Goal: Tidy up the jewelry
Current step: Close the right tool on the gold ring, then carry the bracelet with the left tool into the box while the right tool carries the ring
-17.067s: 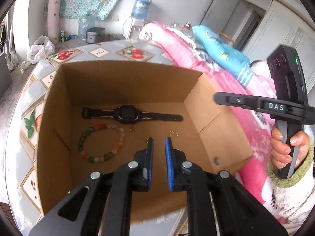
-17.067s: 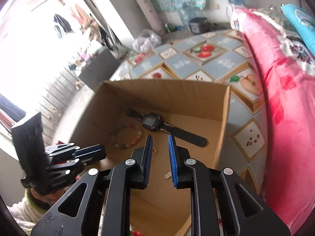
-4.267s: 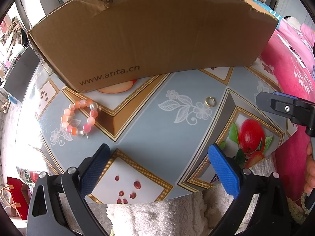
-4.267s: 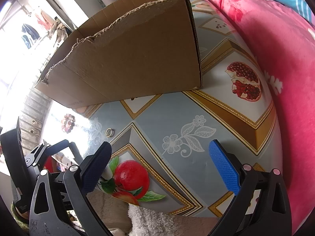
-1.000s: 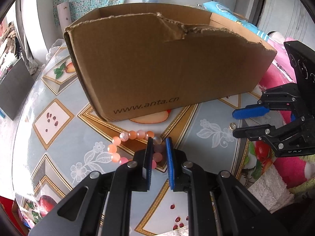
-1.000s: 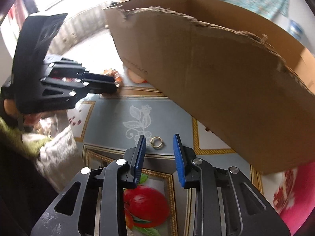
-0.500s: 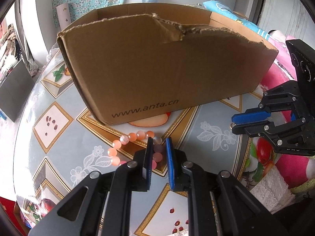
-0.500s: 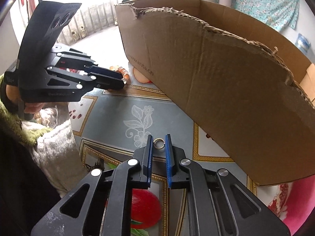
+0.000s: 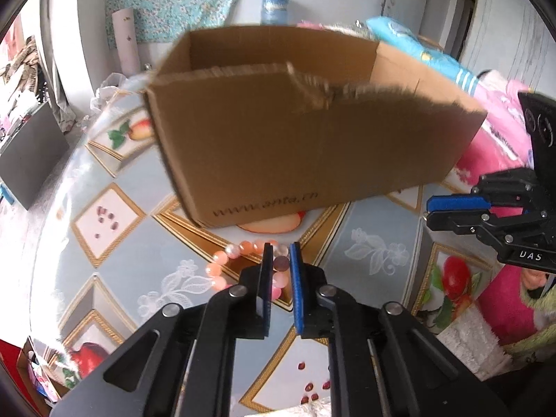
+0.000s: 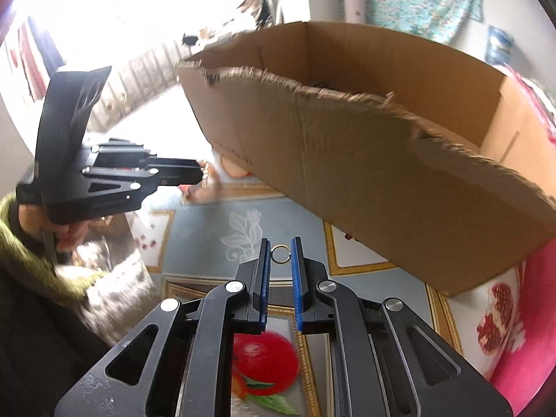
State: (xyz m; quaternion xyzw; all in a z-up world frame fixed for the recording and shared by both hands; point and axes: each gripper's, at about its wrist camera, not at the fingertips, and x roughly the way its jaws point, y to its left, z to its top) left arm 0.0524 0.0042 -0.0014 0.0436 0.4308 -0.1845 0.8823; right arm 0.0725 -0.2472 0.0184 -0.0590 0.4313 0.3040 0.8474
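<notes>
My left gripper (image 9: pixel 278 253) is shut on a pink and orange bead bracelet (image 9: pixel 222 264), whose loop hangs to the left above the table. My right gripper (image 10: pixel 280 250) is shut on a small gold ring (image 10: pixel 280 254) held between its blue pads. The open cardboard box (image 9: pixel 312 139) stands just beyond both grippers; its torn near wall faces me, and it also shows in the right wrist view (image 10: pixel 382 146). Each gripper shows in the other's view: the right one (image 9: pixel 448 208), the left one (image 10: pixel 180 173). What lies inside the box is hidden.
The round table (image 9: pixel 114 187) has a glossy fruit-pattern cloth. A pink bedspread (image 9: pixel 500 139) lies to the right of the box. A white towel (image 9: pixel 462 333) hangs at the table's near edge. A grey cabinet (image 9: pixel 31 153) stands at the left.
Both grippers have risen with their items, so the box top and its inner walls now show. The bracelet and the ring have come up off the table.
</notes>
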